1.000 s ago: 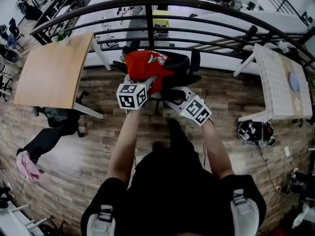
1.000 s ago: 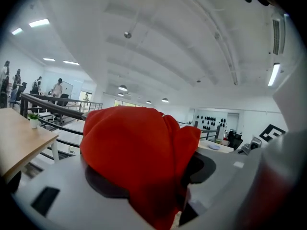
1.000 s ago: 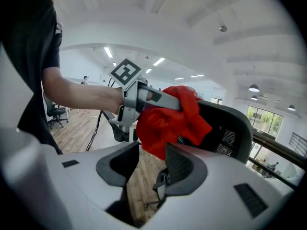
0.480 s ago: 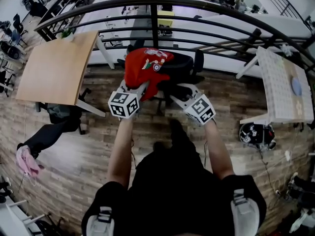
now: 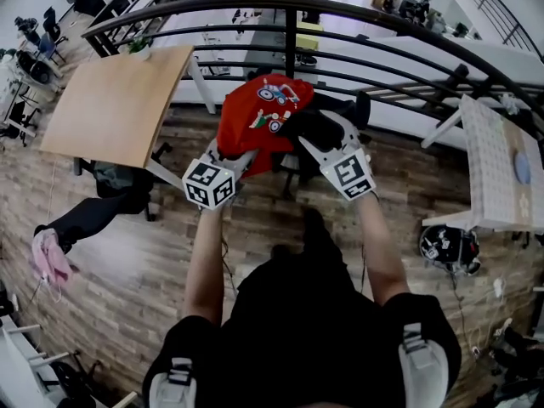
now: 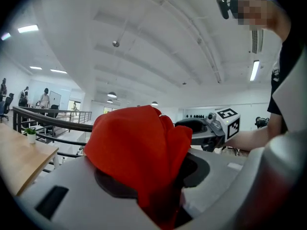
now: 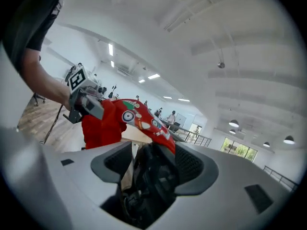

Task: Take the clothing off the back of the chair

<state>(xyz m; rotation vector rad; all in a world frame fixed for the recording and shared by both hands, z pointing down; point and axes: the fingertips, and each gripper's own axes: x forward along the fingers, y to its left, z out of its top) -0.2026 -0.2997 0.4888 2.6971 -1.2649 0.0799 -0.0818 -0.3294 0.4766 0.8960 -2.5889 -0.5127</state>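
The red garment (image 5: 255,117) hangs bunched just above the top edge of the chair (image 5: 361,109), apparently mostly clear of its back. The left gripper (image 5: 238,158) is clamped on a thick fold of it. The right gripper (image 5: 313,136) is opening its jaws, with something dark between them (chair back or cloth, I cannot tell) and the printed hem draped over it. The garment looks light, soft and limp, likely to snag, so a bunched fold is the safest place to hold it.
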